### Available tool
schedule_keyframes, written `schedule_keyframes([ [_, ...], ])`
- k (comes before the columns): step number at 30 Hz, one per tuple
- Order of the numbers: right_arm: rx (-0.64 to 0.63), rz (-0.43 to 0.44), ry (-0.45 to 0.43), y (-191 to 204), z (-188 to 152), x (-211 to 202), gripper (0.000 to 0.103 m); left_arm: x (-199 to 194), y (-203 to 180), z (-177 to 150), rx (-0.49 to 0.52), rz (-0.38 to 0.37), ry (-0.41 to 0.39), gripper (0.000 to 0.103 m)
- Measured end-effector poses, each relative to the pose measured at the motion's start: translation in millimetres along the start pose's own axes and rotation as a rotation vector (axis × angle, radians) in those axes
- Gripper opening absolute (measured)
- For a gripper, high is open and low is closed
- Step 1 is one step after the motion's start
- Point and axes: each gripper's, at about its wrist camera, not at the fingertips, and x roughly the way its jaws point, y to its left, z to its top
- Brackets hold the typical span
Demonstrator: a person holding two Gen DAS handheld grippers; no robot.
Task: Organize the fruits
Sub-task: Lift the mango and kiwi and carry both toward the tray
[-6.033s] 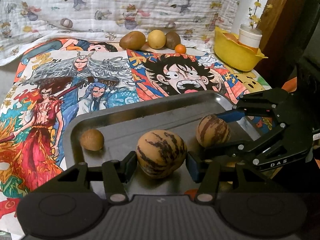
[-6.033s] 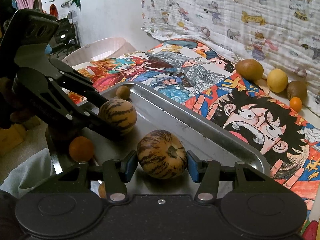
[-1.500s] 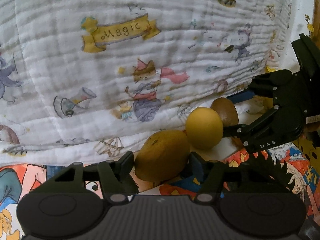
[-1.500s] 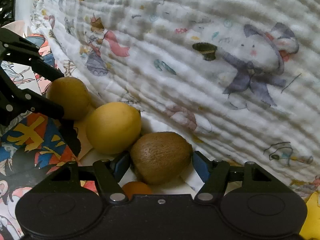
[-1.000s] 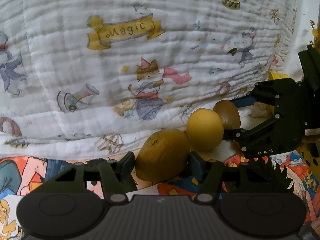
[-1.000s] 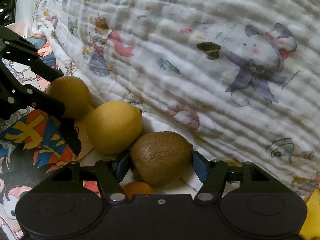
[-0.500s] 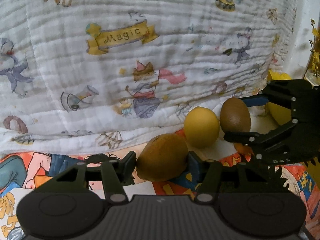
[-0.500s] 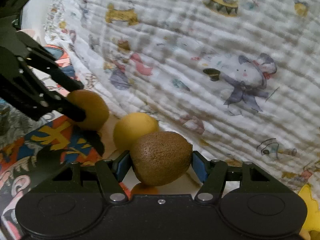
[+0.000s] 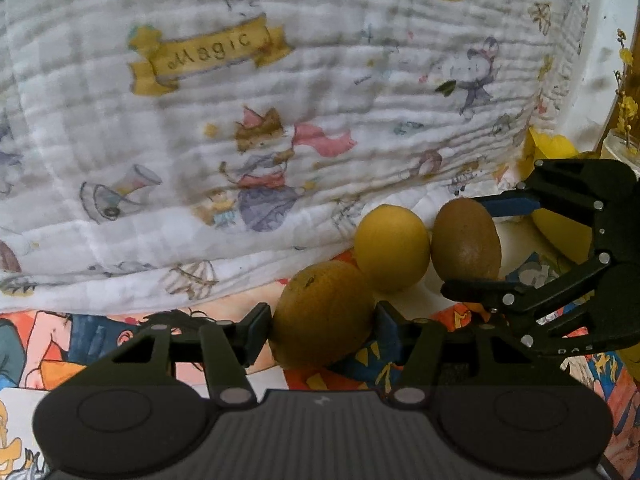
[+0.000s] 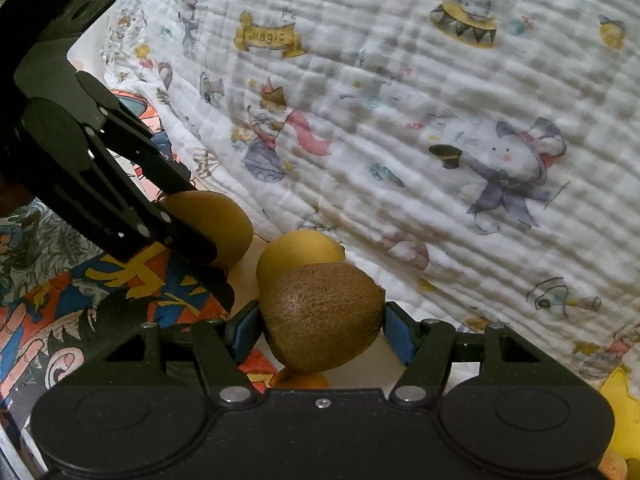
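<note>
My left gripper (image 9: 320, 326) is shut on a brownish-yellow oval fruit (image 9: 322, 312) just above the printed cloth; it also shows in the right wrist view (image 10: 224, 222). My right gripper (image 10: 320, 330) is shut on a brown kiwi (image 10: 322, 314) and holds it lifted; the kiwi and gripper show at the right of the left wrist view (image 9: 466, 240). A yellow lemon (image 9: 392, 246) lies on the cloth between the two held fruits, against the white blanket. A small orange fruit (image 10: 300, 380) lies under the kiwi.
A white quilted blanket (image 9: 280, 100) with cartoon prints rises right behind the fruits. The colourful manga-print cloth (image 10: 132, 276) covers the surface. A yellow bowl (image 9: 560, 232) stands at the right, behind my right gripper.
My right gripper has lifted the kiwi up off the cloth, away from the small orange fruit. My left gripper has pulled the oval fruit slightly back from the blanket.
</note>
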Motion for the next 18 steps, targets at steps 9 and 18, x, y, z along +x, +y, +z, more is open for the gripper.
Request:
schedule_keyframes([
  [9, -0.006, 0.017, -0.002, 9, -1, -9, 0.066, -9, -10, -7, -0.003, 0.002, -0.02, 0.06],
  [18, 0.003, 0.045, -0.032, 23, -6, -42, 0.066, -45, -26, -18, -0.027, 0.002, -0.018, 0.058],
])
